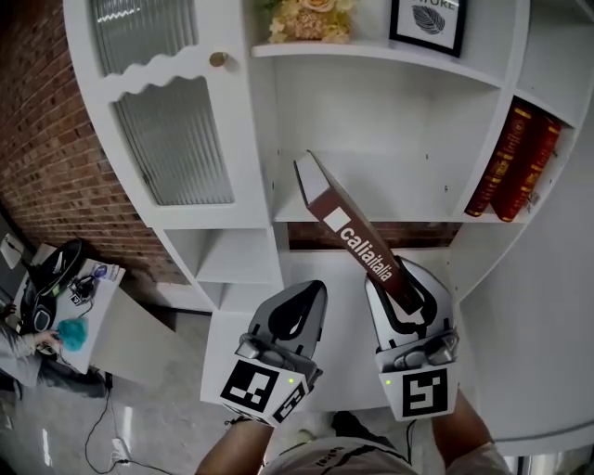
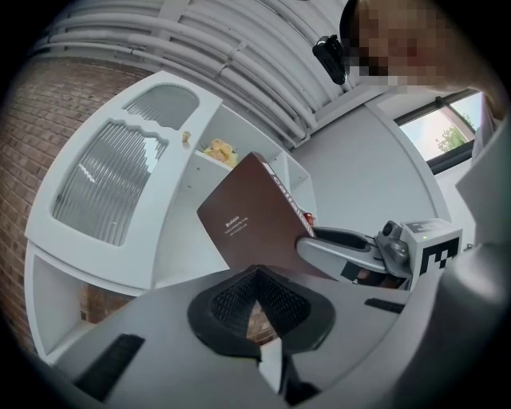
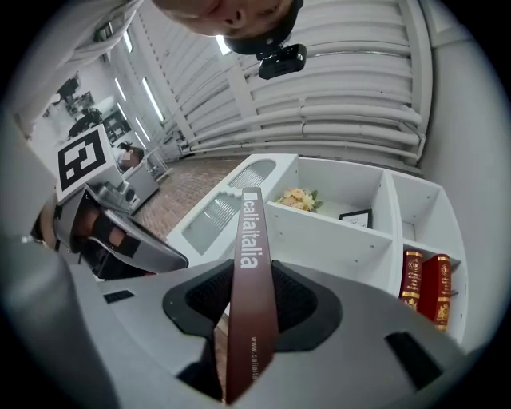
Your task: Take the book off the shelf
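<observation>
A slim brown book (image 1: 353,237) with white lettering on its spine is tilted in the air in front of the white shelf unit (image 1: 371,139), clear of the shelf board. My right gripper (image 1: 404,288) is shut on its lower end. In the right gripper view the spine (image 3: 249,272) runs up between the two pads. In the left gripper view the book's back cover (image 2: 255,212) faces the camera, with the right gripper (image 2: 343,248) beside it. My left gripper (image 1: 297,306) hangs to the left of the book, shut and holding nothing.
Two red books (image 1: 515,162) lean in the right compartment. Flowers (image 1: 311,19) and a framed picture (image 1: 429,23) stand on the upper shelf. A ribbed-glass cabinet door (image 1: 172,139) is on the left, a brick wall (image 1: 56,158) behind, and a cluttered desk (image 1: 56,297) at lower left.
</observation>
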A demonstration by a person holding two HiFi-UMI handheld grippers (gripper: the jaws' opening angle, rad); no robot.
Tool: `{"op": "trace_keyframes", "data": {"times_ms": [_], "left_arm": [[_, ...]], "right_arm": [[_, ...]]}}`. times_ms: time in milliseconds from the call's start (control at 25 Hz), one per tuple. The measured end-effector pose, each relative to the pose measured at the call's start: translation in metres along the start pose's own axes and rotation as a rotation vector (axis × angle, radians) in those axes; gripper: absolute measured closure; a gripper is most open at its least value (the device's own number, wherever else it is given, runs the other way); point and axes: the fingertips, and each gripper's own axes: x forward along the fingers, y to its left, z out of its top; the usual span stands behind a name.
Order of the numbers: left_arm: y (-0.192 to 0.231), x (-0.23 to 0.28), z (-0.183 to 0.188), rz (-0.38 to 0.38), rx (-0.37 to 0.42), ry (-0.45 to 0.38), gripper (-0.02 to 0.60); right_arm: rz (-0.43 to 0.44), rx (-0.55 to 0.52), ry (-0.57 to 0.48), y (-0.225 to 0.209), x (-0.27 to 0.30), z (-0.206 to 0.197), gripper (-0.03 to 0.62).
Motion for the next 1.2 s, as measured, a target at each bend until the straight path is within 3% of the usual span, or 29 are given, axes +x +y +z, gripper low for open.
{"op": "trace_keyframes", "data": {"times_ms": [1000,1200], "left_arm": [[-0.045,-0.045,0.004,-0.075,0.001,0.015,0.571],[-0.048,-0.051,0.006,-0.073,0.006,0.015,0.571]], "right_arm": [[-0.065,0.188,-0.04,0.021,-0.061,0.022,0.447],[-0.029,0.15,-0.033,0.02,-0.07,0.019,0.447]]}}
